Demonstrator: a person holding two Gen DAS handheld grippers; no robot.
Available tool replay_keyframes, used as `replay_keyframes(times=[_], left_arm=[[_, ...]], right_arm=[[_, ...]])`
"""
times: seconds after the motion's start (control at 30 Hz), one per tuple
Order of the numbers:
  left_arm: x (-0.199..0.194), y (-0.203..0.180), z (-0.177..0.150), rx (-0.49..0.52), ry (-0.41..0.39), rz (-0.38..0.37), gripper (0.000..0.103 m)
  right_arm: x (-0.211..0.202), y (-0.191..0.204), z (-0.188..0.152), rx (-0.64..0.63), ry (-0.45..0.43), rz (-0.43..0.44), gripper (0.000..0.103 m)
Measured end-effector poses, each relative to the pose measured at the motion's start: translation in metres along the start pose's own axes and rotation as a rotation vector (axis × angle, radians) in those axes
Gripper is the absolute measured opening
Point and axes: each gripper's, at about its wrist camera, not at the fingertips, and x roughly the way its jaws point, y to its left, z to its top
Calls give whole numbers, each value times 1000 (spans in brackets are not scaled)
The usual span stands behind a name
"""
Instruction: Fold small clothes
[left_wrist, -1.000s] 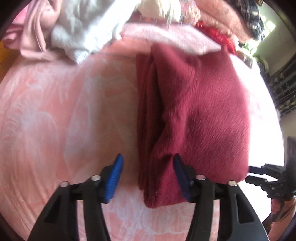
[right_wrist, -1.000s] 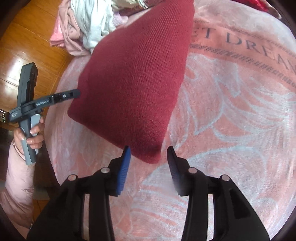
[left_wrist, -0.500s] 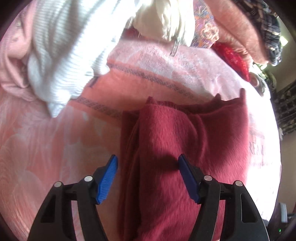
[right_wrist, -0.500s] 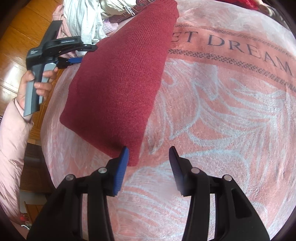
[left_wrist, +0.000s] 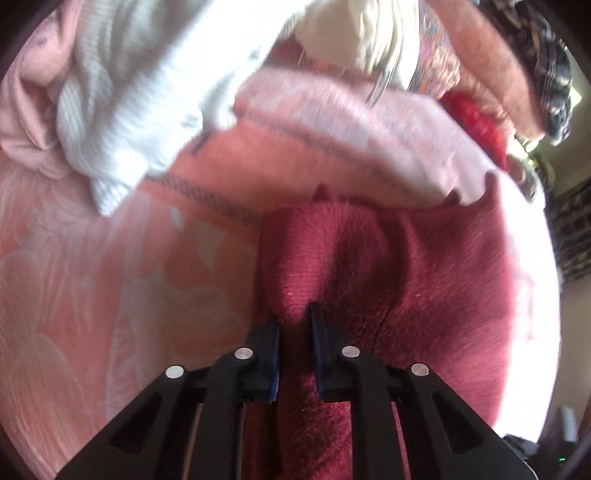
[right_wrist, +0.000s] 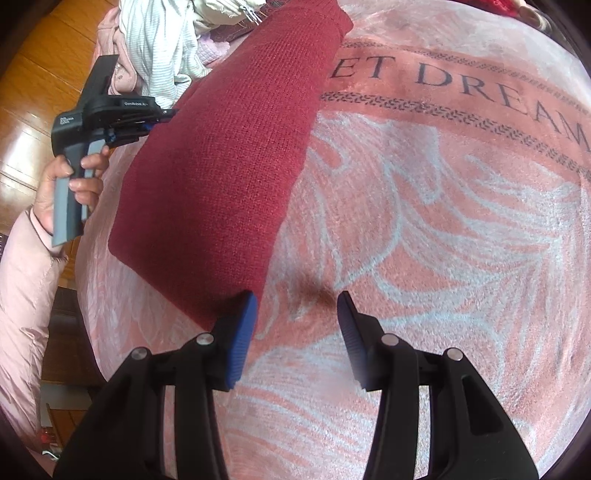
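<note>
Two grippers, one grip: the fold could slip on a soft blanket

Largest is the pink blanket (right_wrist: 424, 221), plush, with pale leaf shapes and dark lettering; its give could let anything tugged across it drag and bunch. On it lies the maroon sweater (right_wrist: 229, 155), a ribbed knit folded into a long slab with thick layered edges. The left gripper (left_wrist: 294, 332) has its fingers nearly together, pinching a ridge of that knit, so a pull may lift only the top layer and undo the fold. The right gripper (right_wrist: 297, 314) hangs wide apart, holding nothing, its left pad beside the sweater's near corner; closing there may catch blanket pile instead
</note>
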Motion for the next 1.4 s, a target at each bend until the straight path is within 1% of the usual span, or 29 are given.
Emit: replay_keyframes(times=[0.07, 0.13, 0.2, 0.23, 0.27, 0.3, 0.33, 0.37, 0.4, 0.43, 0.5, 0.53, 0.57, 0.63, 0.7, 0.8, 0.9, 1.13, 1.4], left_arm=[[-2, -3, -1, 16, -15, 9, 17], [-9, -5, -3, 26, -27, 16, 27], [-21, -4, -7, 27, -31, 15, 52], [-27, -2, -10, 27, -32, 16, 58], [-32, 0, -13, 24, -33, 12, 71], [-40, 3, -19, 18, -38, -20, 76], [-45, 5, -22, 13, -36, -52, 78], [-51, 8, -28, 9, -28, -78, 84], [-56, 10, -34, 5, -23, -99, 87], [-59, 9, -39, 10, -27, -107, 87], [-64, 6, -47, 33, -24, -103, 91], [-63, 3, -48, 43, -20, -103, 92], [-63, 1, -50, 52, -16, -105, 92], [-58, -2, -50, 66, 2, -102, 92], [-52, -3, -50, 59, 17, -106, 92], [-44, 0, -49, 42, 43, -146, 92], [-36, 2, -49, 41, 59, -172, 92], [-13, -1, -50, 44, 96, -198, 92], [6, 1, -46, 18, 137, -273, 97]], right_arm=[[-1, -2, 1, -1, 2, -5, 46], [-3, 2, 2, -8, -2, -12, 46], [-10, 2, 5, -12, -15, -14, 46], [-14, 2, 8, -14, -23, -17, 46], [-17, 1, 10, -15, -30, -20, 46], [-22, 2, 15, -18, -42, -25, 46], [-26, 3, 17, -18, -49, -28, 46], [-29, 4, 21, -18, -58, -35, 49], [-33, 7, 27, -19, -69, -43, 51], [-35, 9, 32, -20, -77, -52, 54], [-39, 14, 42, -20, -91, -73, 57], [-40, 16, 47, -15, -97, -79, 63], [-40, 18, 52, -7, -102, -87, 65], [-39, 22, 64, 8, -106, -98, 65], [-37, 23, 73, 29, -106, -90, 65], [-30, 24, 85, 47, -94, -63, 66], [-21, 21, 93, 57, -78, -58, 67], [-3, 13, 102, 63, -45, -35, 68], [17, 3, 106, 90, -22, 42, 71]])
